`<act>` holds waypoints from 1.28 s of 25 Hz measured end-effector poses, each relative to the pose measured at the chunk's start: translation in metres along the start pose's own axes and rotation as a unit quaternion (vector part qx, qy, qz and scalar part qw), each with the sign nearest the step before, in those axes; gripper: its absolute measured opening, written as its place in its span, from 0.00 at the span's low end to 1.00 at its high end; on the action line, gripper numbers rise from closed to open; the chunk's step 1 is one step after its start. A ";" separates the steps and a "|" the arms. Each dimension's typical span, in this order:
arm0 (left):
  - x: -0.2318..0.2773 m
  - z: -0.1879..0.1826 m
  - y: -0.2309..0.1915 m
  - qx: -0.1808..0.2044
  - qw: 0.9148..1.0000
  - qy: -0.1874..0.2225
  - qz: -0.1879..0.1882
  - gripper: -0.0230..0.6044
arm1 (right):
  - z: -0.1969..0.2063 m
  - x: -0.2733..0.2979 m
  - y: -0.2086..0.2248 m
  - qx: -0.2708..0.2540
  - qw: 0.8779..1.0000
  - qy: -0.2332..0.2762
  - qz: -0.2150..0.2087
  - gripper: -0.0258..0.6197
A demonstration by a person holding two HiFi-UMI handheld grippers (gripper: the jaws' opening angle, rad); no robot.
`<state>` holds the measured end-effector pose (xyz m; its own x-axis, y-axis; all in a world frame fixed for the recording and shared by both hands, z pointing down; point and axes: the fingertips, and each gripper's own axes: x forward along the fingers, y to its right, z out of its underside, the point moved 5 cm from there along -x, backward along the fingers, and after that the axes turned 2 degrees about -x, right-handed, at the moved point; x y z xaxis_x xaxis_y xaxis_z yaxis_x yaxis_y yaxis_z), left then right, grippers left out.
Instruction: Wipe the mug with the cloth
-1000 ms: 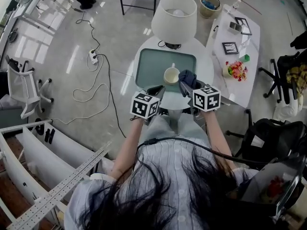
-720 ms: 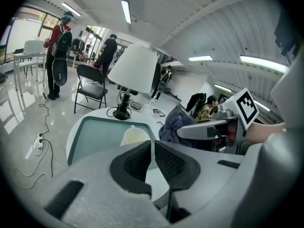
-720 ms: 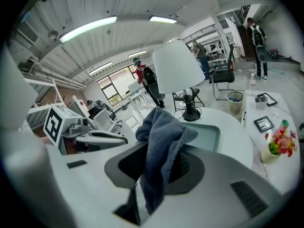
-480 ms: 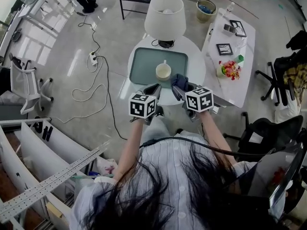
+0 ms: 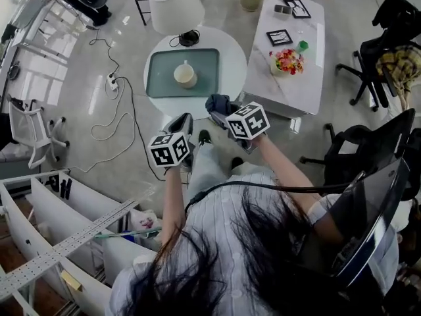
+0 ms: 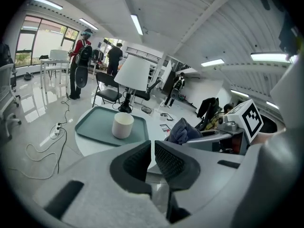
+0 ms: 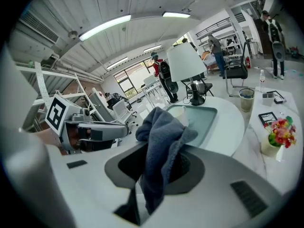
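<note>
Mug [image 5: 185, 75] on tray [image 5: 160, 86], cloth [image 5: 219, 103] in right claw [image 7: 160, 156]

White lamp [image 5: 175, 5], green tray [image 5: 161, 84], flowers [image 5: 284, 61]

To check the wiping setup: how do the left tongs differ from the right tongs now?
The left tongs are shut on nothing; the right tongs are shut on a dark blue cloth. The left tongs sit farther back from the round white table than the right tongs. Both are apart from the cream mug.
</note>
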<state>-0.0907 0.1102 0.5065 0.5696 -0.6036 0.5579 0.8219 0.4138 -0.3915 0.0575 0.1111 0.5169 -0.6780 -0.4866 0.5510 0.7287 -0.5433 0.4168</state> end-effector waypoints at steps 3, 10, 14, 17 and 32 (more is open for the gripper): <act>-0.015 0.023 0.013 -0.003 1.000 -0.009 -0.012 0.10 | 0.021 -0.011 -0.011 0.000 1.000 -0.004 -0.011 0.18; -0.046 0.054 0.028 -0.005 1.000 -0.022 -0.021 0.10 | 0.047 -0.023 -0.037 0.007 1.000 -0.005 -0.025 0.18; -0.055 0.051 0.028 0.002 1.000 -0.019 -0.017 0.10 | 0.045 -0.025 -0.047 0.000 1.000 0.000 -0.025 0.18; -0.062 0.048 0.019 0.003 1.000 -0.018 -0.015 0.10 | 0.040 -0.021 -0.057 -0.007 1.000 0.007 -0.018 0.18; -0.076 0.034 -0.020 0.015 1.000 -0.023 0.002 0.10 | 0.020 0.006 -0.074 0.009 1.000 0.026 0.009 0.18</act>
<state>-0.1508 0.1709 0.4968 0.5726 -0.5703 0.5890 0.8186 0.4375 -0.3722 0.0012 0.1624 0.5041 -0.6679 -0.5314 0.5211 0.7427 -0.5220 0.4195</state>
